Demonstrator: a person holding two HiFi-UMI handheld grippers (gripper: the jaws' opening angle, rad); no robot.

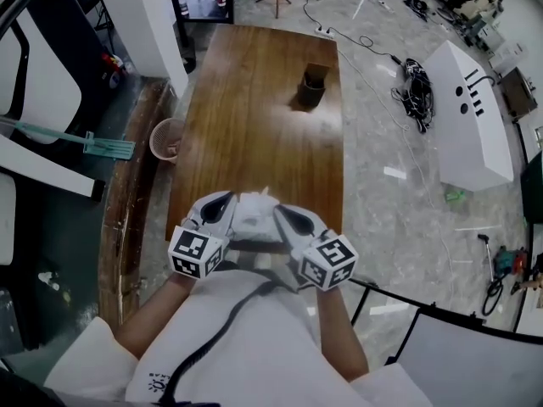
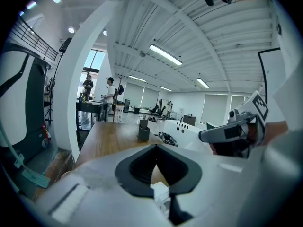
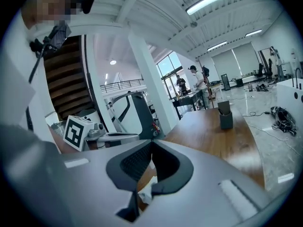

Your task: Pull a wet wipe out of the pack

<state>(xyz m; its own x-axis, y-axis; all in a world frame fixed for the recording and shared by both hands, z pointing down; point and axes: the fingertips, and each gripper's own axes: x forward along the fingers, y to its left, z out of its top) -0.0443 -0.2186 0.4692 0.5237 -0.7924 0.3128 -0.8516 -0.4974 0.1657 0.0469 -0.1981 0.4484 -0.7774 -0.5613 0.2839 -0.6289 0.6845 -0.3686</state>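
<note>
Wears a white short-sleeved shirt with a small black printed mark low on one side and a thin black cable down the front. Shows a white moulded left gripper and right gripper, black-lined at the jaws, backed by white cubes printed with black square markers.

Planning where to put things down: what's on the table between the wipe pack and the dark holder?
Nothing. The head view shows only bare wooden table between the wipe pack and the dark holder.
</note>
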